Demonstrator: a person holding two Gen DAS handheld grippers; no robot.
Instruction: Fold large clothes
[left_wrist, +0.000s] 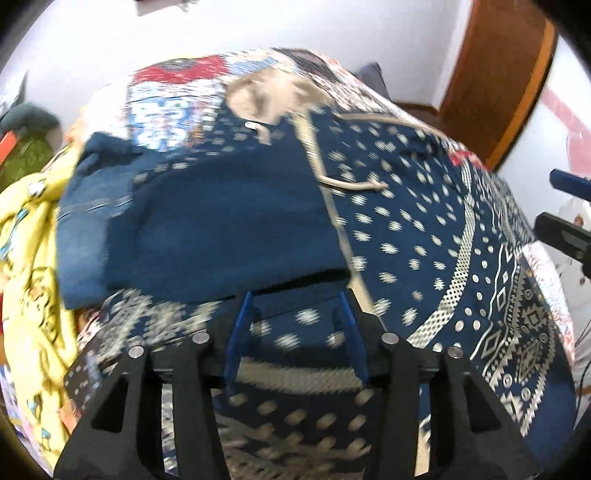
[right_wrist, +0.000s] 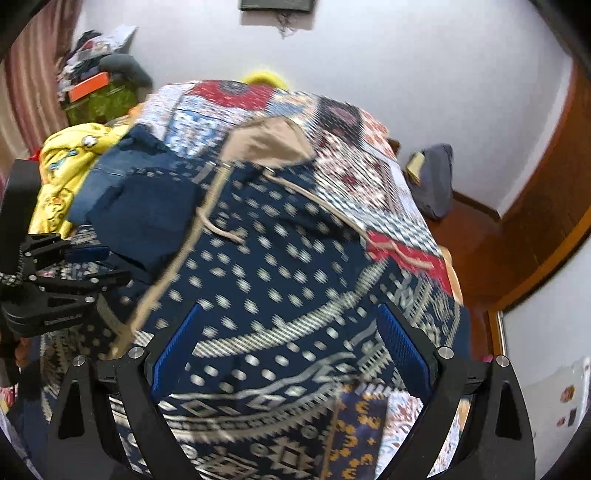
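Jaws of both the left gripper (left_wrist: 297, 306) and right gripper (right_wrist: 291, 332) stand apart, empty; patterned garment (left_wrist: 424, 229) below them may bunch if pinched through several layers

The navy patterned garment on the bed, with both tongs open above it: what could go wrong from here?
1. The beige drawstring lies loose across the navy patterned garment; it may get trapped inside a fold.
2. The folded dark blue clothes rest on the garment's left part, so pulling the fabric could drag or topple them.
3. The left tongs and right tongs are open and grip nothing; they might pinch the patchwork bedspread too.
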